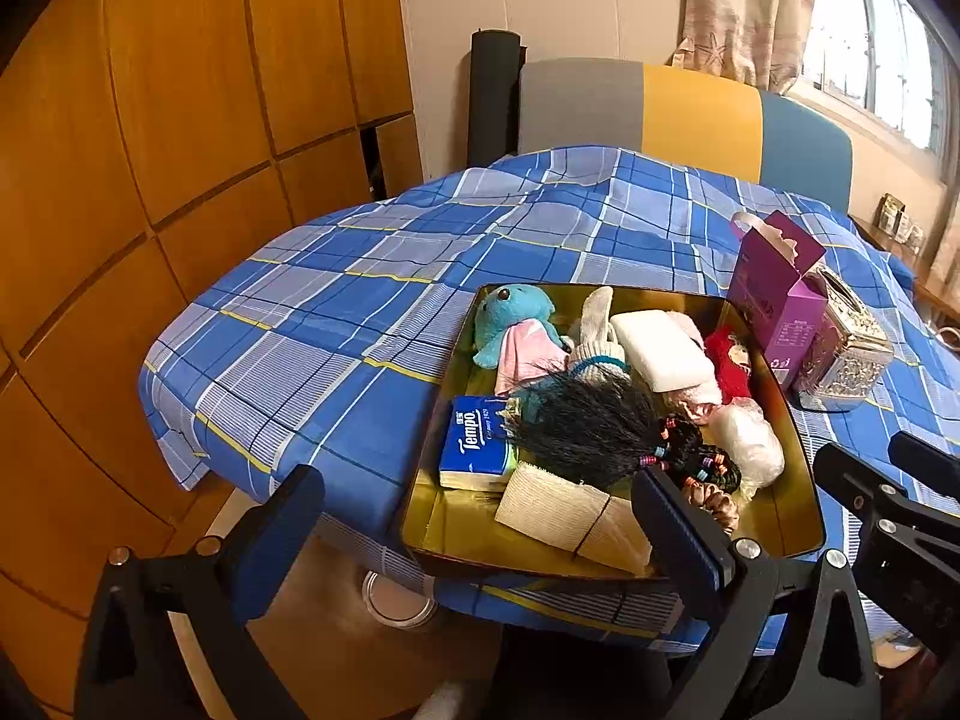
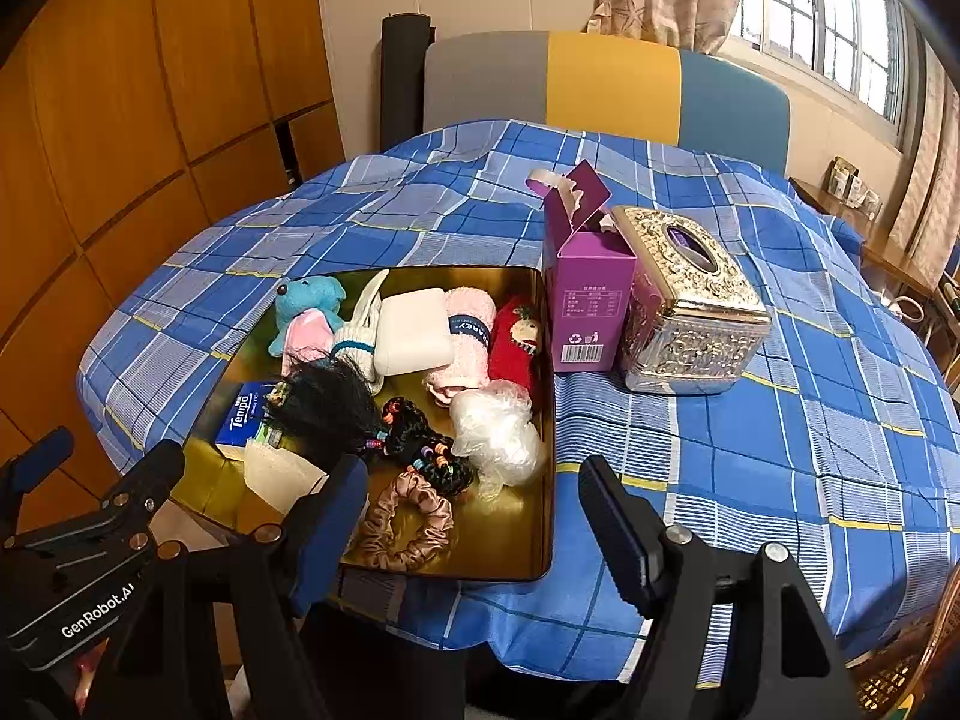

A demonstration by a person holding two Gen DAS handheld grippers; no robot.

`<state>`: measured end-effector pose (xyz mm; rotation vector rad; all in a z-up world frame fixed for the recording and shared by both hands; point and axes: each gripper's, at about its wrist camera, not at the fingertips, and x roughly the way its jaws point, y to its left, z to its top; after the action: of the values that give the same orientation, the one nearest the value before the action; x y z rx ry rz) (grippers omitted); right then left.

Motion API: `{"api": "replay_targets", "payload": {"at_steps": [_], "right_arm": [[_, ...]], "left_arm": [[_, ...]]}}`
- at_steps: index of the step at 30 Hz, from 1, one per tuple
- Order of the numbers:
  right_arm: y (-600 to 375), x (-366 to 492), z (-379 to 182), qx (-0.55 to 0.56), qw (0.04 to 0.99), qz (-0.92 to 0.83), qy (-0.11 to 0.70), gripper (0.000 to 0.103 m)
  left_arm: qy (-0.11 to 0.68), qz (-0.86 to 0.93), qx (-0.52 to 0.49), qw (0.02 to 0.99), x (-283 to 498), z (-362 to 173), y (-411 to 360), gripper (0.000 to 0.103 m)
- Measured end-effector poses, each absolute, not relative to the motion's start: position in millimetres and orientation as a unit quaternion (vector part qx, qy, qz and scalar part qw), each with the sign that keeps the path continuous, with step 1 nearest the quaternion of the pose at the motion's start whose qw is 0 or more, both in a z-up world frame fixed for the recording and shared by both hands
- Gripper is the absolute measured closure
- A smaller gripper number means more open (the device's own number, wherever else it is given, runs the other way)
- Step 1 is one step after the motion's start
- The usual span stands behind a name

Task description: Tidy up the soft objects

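A gold metal tray (image 1: 801, 516) (image 2: 540, 420) sits on the blue plaid tablecloth and holds soft items: a blue plush toy (image 1: 510, 318) (image 2: 309, 300), a white pad (image 1: 657, 348) (image 2: 411, 330), a pink towel (image 2: 471, 336), a red plush (image 1: 729, 366) (image 2: 513, 342), a black wig (image 1: 582, 426) (image 2: 327, 405), a Tempo tissue pack (image 1: 474, 444) (image 2: 243, 414), a clear plastic wad (image 1: 750, 444) (image 2: 498, 432), a brown scrunchie (image 2: 408, 525) and a folded cloth (image 1: 558, 507). My left gripper (image 1: 480, 531) is open and empty at the tray's near edge. My right gripper (image 2: 474, 516) is open and empty over the tray's near right corner.
A purple carton (image 2: 585, 294) (image 1: 777, 294) and a silver tissue box (image 2: 690, 306) (image 1: 846, 354) stand right of the tray. A grey, yellow and blue chair back (image 2: 606, 84) is behind the table. Wooden cabinets (image 1: 150, 180) are at the left. Bare tablecloth (image 2: 780, 450) lies at the right.
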<state>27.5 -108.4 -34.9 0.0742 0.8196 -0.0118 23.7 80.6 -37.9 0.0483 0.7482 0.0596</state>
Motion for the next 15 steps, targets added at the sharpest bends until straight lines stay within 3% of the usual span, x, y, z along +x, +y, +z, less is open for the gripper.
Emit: {"api": "replay_targets", "payload": {"at_steps": [15], "right_arm": [[-107.5,27.4,-35.7,0.035,0.916,-0.005,0.399,0.029]], "left_arm": [[0.368,0.026,0.02,0.929,24.2,-39.2,80.1,0.0]]}}
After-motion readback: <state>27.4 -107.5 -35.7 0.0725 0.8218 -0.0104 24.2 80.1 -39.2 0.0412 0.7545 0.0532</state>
